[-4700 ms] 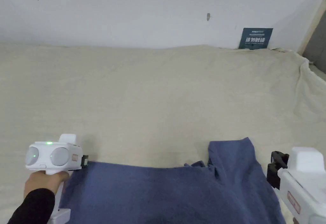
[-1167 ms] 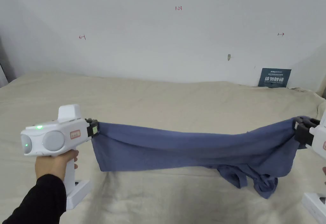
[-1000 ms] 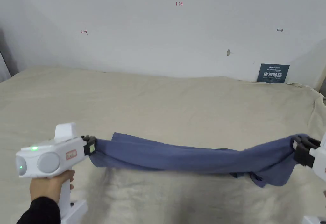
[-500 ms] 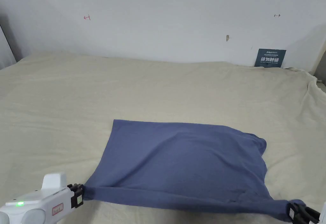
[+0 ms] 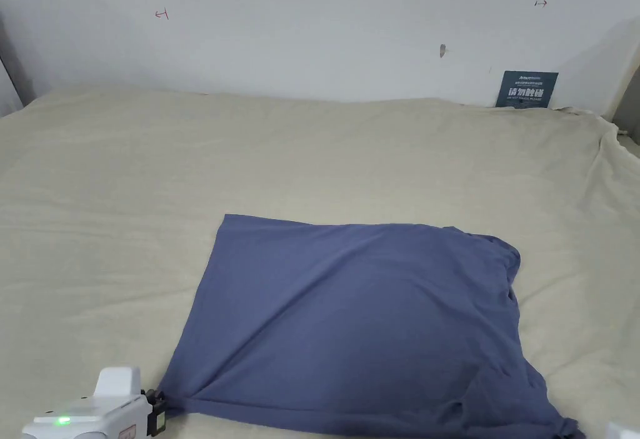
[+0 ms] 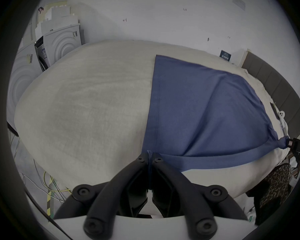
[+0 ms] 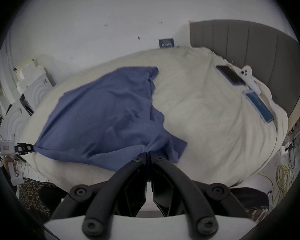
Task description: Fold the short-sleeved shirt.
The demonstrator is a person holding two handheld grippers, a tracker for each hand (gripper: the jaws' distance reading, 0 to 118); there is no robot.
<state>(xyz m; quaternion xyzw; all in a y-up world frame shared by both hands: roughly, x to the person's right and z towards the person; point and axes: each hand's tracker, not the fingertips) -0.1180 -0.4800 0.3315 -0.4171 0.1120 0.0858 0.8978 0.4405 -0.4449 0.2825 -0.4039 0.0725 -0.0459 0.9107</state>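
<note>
Left gripper pose: the left gripper (image 5: 159, 410) sits at the lower left of the head view, white body low at the frame edge, black jaws pointing right toward the shirt. In the right gripper view it appears at the left edge (image 7: 30, 148), level with the bed's near edge.

Left gripper jaws: closed together on the near left corner of the blue short-sleeved shirt (image 5: 356, 321). In the left gripper view (image 6: 150, 156) a thin fold of blue fabric runs between the two jaw tips.

Right gripper pose: in the left gripper view the right gripper (image 6: 168, 142) is at the right edge of the frame, jaws pointing left at the shirt's other near corner. In the head view that corner lies at the bottom right edge of the frame.

Right gripper jaws: pressed together in the right gripper view (image 7: 148, 154), with bunched blue fabric gripped at the tips.

Shirt position: spread flat on the beige bed cover (image 5: 312, 159), in the lower centre of the head view. The near hem is drawn taut between the two grippers; the far edge lies flat on the bed.

Shirt condition: a diagonal crease runs up from the lower left corner; the right side is slightly rumpled.

Other items: two phones (image 7: 230, 77) lie on the bed cover at the upper right of the right gripper view, well apart from the shirt.
</note>
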